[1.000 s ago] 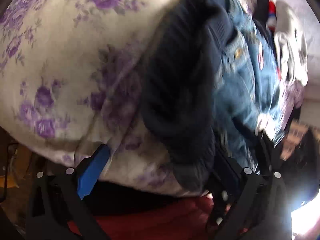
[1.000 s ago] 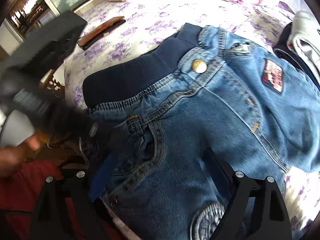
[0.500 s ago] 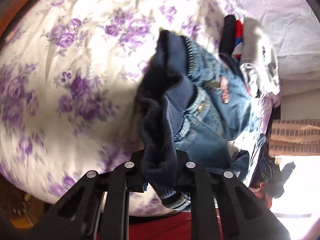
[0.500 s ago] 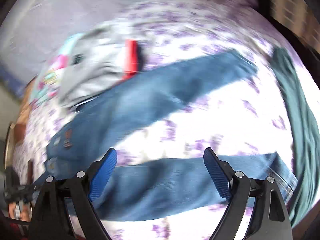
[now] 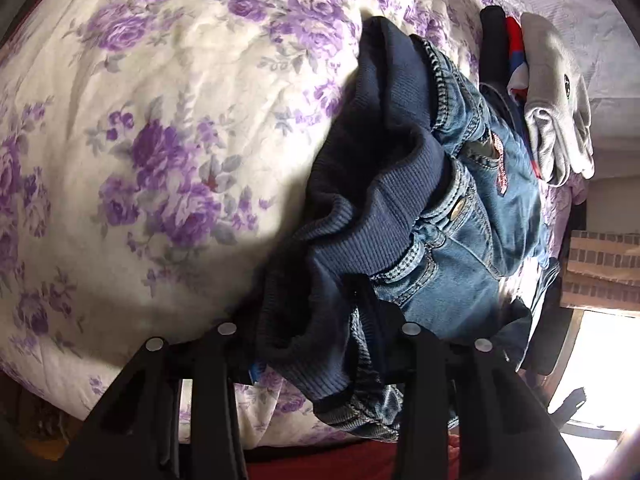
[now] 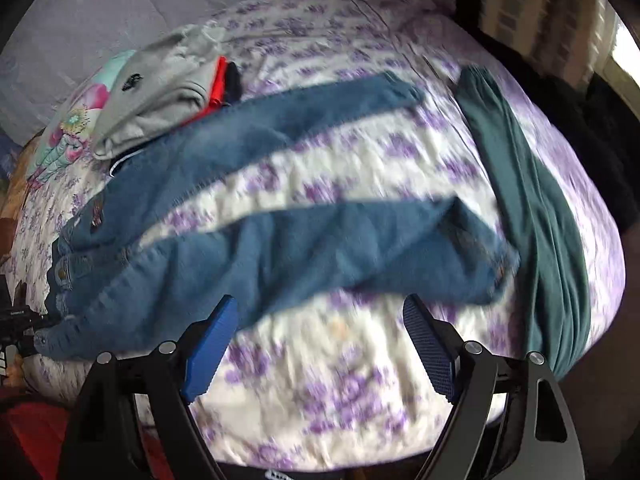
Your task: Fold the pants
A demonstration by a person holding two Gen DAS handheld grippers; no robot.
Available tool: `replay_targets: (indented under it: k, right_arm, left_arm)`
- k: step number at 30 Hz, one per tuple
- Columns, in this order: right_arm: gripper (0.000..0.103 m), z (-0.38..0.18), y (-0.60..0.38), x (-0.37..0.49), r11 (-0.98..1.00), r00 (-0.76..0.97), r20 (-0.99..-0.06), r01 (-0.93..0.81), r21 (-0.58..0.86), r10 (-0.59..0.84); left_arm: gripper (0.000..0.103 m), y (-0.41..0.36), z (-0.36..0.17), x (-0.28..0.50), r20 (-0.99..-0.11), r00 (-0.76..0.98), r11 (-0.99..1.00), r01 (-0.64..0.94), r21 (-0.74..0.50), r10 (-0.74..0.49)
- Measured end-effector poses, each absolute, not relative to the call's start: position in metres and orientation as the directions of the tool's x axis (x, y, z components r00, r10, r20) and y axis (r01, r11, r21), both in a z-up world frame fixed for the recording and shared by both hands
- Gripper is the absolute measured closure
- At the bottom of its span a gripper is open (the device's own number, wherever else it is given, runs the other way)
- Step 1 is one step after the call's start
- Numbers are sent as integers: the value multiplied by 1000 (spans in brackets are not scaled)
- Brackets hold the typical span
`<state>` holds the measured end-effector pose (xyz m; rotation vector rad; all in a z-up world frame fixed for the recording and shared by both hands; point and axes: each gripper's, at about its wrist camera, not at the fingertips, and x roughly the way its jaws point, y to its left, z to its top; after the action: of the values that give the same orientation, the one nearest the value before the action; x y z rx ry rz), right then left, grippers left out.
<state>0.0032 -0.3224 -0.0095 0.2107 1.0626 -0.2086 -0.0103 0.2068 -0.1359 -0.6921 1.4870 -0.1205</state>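
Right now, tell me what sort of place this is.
Most likely a bedroom: a bed under a purple-flowered bedspread, jeans spread on it, folded clothes stacked nearby.

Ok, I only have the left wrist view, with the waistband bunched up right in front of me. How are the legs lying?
Observer: The two legs of the jeans lie spread apart in a V, with the floral bedspread showing between them. They are not yet laid together.
Operator: And the right tool?
Observer: The right tool is open and holds nothing. It hangs over the bedspread at the near edge of the nearer leg.
Operator: Anything past the hems?
Observer: A green garment lies stretched out just beyond them. The nearer hem ends right beside it, but I cannot tell whether they touch.
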Motion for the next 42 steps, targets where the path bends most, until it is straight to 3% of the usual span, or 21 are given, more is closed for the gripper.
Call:
replay_targets:
  k: [3,5,9,10,11,13,15,20,22,24,26,27,29,31,33,35,37,38,40,42]
  right_arm:
    - [17,-3,-271,45,979,473,-879,201,39,-62]
    - [9,-20,-223,73,993,428,-903,120,16,-38]
    - [10,-72,-172,79,988,303,-943,-16,-151,-139]
    - [15,-86,-178,69,984,269,-948,-10,-178,-169]
    - [34,-91,-190,54,987,257,-954,22,-156,-157]
    - [41,-87,-224,13,993,270,-963,122,7,-26]
    - [42,-85,-250,-35,962,254,-961,214,168,111]
    - [39,-104,-265,-148,830,169,-961,485,274,219]
    - [40,-75,-270,-166,794,318,-935,522,313,160]
    - [39,-40,-275,-170,793,424,-906,548,264,9]
    - [18,-9,-279,-164,786,499,-854,584,205,-149]
    - [14,-2,-278,-153,794,526,-834,573,203,-166]
    - [10,3,-270,-118,839,509,-844,524,144,-173]
    - [8,-12,-260,-80,857,356,-893,512,-60,-276]
    - [8,-37,-268,-69,841,298,-918,537,-67,-263]
    - [17,-69,-287,-81,792,289,-944,609,52,-161]
    - [74,-97,-307,-100,736,331,-944,638,226,3]
    - [84,-101,-317,-111,686,374,-925,656,314,66]
    - [91,-82,-321,-123,660,497,-862,618,428,95]
    - [92,-35,-306,-113,770,625,-778,467,434,60]
  left_arm:
    - [65,208,-136,-10,-870,109,807,-333,-488,-481]
    - [64,209,-136,-10,-866,111,802,-336,-494,-487]
    - [62,211,-135,-15,-861,139,796,-332,-506,-489]
    - [62,210,-135,-16,-860,139,798,-322,-509,-492]
    - [59,209,-135,-16,-858,136,801,-311,-512,-496]
    - [56,207,-135,-15,-852,126,803,-289,-522,-509]
    - [54,207,-136,-12,-849,108,805,-274,-526,-517]
    - [47,202,-137,-3,-852,52,823,-232,-518,-521]
    - [41,199,-138,1,-851,33,828,-212,-519,-525]
    - [30,194,-138,4,-850,15,834,-188,-519,-526]
    - [21,186,-137,7,-852,-1,842,-154,-517,-524]
    - [15,184,-138,8,-852,-5,844,-145,-517,-523]
    - [10,176,-138,10,-859,-14,853,-128,-506,-512]
    - [9,171,-138,10,-871,-18,866,-121,-485,-491]
    - [9,171,-137,10,-874,-13,868,-127,-480,-485]
    - [9,171,-137,9,-871,-2,862,-142,-487,-492]
    - [9,173,-137,9,-868,2,857,-153,-492,-497]
    - [9,173,-137,9,-868,2,857,-155,-491,-497]
    - [9,174,-137,10,-868,2,857,-156,-491,-497]
    - [9,176,-137,10,-865,7,852,-168,-496,-502]
